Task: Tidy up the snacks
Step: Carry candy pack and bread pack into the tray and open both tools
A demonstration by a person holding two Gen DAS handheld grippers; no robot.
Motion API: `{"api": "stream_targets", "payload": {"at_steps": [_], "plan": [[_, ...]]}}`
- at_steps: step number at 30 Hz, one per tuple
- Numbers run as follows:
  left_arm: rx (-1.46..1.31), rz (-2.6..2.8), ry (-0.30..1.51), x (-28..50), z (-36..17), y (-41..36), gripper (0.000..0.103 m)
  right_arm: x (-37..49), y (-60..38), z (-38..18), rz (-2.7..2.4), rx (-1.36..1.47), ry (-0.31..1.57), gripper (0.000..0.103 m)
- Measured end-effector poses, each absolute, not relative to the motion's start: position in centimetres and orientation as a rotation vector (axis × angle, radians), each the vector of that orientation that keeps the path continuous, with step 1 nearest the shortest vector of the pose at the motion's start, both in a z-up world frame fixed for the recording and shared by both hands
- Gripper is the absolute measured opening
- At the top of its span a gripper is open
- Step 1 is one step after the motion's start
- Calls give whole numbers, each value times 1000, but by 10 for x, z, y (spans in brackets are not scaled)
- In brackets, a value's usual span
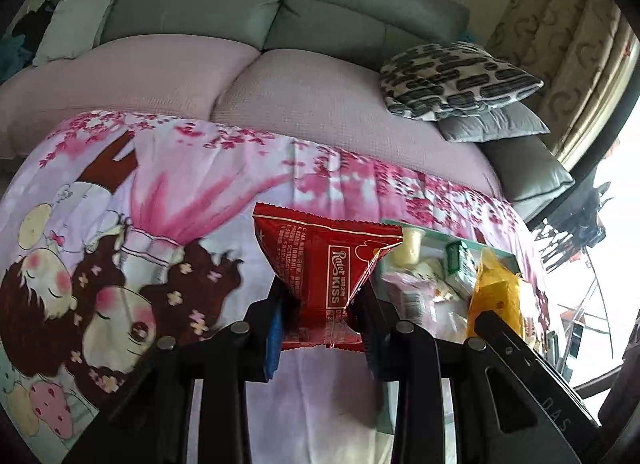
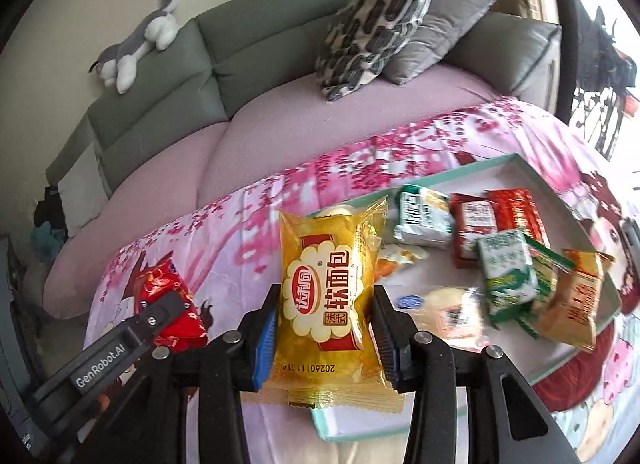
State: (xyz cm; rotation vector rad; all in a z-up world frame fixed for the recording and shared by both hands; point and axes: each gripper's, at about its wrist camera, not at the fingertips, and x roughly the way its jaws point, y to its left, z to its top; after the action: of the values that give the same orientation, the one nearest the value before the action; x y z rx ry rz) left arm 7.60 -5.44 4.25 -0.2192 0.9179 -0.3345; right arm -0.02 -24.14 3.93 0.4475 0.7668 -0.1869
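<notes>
Left gripper (image 1: 320, 304) was clamped on the red packet (image 1: 324, 260), right gripper (image 2: 324, 320) on the yellow bread packet (image 2: 328, 288), both just left of the teal tray (image 2: 520, 161). The tray's left half looked bare, though blurred; snacks crowded its right. Beyond the tray: pink printed cloth (image 1: 192, 191), then grey sofa (image 1: 280, 3).
</notes>
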Motion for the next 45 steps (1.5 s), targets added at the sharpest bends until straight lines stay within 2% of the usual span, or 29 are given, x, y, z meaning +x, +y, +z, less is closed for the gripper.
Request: {"api": "stream_targets", "payload": {"at_steps": [20,45], "plan": [[-87,-455,909,52,31,-147,34,-56,-371,18,-466,601,703,45],[33,-511,852,65,21,-212,35,-44,-381,1,-472,530,705,46]]}}
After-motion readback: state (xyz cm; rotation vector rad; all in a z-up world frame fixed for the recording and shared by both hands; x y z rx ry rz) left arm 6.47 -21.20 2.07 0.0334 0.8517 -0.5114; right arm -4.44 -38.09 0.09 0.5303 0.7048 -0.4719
